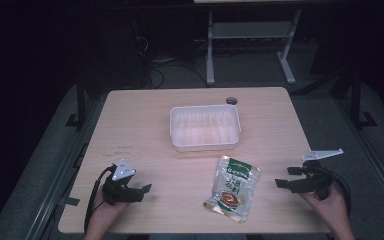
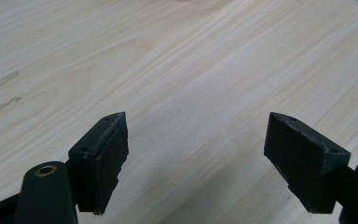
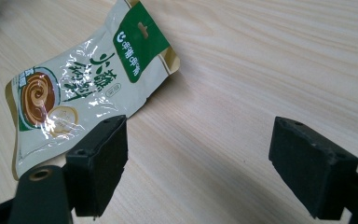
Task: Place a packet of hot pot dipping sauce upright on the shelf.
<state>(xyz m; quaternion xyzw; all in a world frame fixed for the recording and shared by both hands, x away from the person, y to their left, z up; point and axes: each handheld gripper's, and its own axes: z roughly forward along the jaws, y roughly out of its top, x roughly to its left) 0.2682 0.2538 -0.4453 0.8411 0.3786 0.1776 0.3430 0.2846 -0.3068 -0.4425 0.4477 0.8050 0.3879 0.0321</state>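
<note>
The left gripper (image 2: pixel 196 163) is held with jaws spread over bare table (image 2: pixel 191 70). The right gripper (image 3: pixel 198 168) is likewise spread, with a food pouch (image 3: pixel 84 88) seen ahead of its left jaw.

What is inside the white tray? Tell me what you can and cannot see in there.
The white tray holds nothing: its ribbed floor shows bare in the high view. The near wall hides a thin strip of floor behind it. The food pouch lies on the table in front of the tray, outside it.
</note>
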